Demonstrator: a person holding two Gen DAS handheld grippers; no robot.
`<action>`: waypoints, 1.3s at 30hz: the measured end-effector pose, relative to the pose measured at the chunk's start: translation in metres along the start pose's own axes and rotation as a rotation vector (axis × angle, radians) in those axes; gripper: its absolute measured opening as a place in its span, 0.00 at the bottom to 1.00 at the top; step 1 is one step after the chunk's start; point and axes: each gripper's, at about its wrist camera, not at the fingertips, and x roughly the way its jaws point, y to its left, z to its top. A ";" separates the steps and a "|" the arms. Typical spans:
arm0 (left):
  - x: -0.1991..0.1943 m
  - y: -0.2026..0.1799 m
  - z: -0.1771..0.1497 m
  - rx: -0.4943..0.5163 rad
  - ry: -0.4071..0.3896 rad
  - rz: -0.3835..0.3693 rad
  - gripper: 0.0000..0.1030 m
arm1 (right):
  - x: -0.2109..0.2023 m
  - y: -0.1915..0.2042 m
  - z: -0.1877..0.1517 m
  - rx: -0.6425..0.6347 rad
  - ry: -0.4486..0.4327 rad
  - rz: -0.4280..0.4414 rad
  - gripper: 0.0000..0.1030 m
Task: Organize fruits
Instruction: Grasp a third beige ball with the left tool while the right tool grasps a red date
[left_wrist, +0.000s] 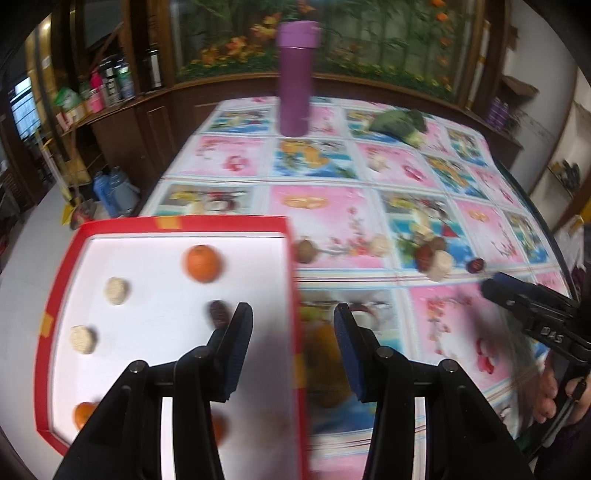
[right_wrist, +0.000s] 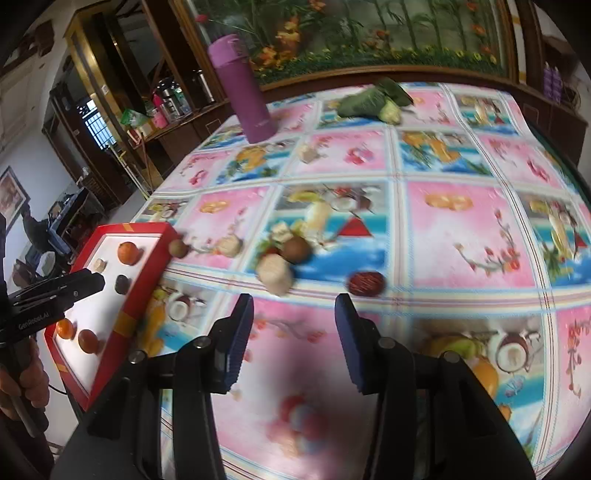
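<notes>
So you're between picks: both the left gripper (left_wrist: 293, 349) and right gripper (right_wrist: 293, 341) have jaws apart, empty. Tray (left_wrist: 166, 222) holds fruit already; next, drop the right one on the date (right_wrist: 366, 283) at its 1 o'clock.

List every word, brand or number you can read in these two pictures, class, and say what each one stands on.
"DAS": on the black body of the right gripper, seen from the left wrist camera.
"GenRobot.AI": on the black body of the left gripper, seen from the right wrist camera.
Labels on the shelf bottles are too small and blurred to read.
The purple flask and the red box show no readable text.
</notes>
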 end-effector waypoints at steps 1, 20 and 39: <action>0.001 -0.009 0.001 0.018 0.005 -0.009 0.44 | 0.001 -0.002 -0.001 -0.008 0.007 0.001 0.46; 0.035 -0.077 0.013 0.095 0.069 -0.110 0.44 | 0.035 -0.029 0.017 -0.045 0.040 -0.129 0.42; 0.091 -0.127 0.030 0.058 0.108 -0.185 0.24 | 0.025 -0.055 0.018 0.041 0.036 -0.127 0.30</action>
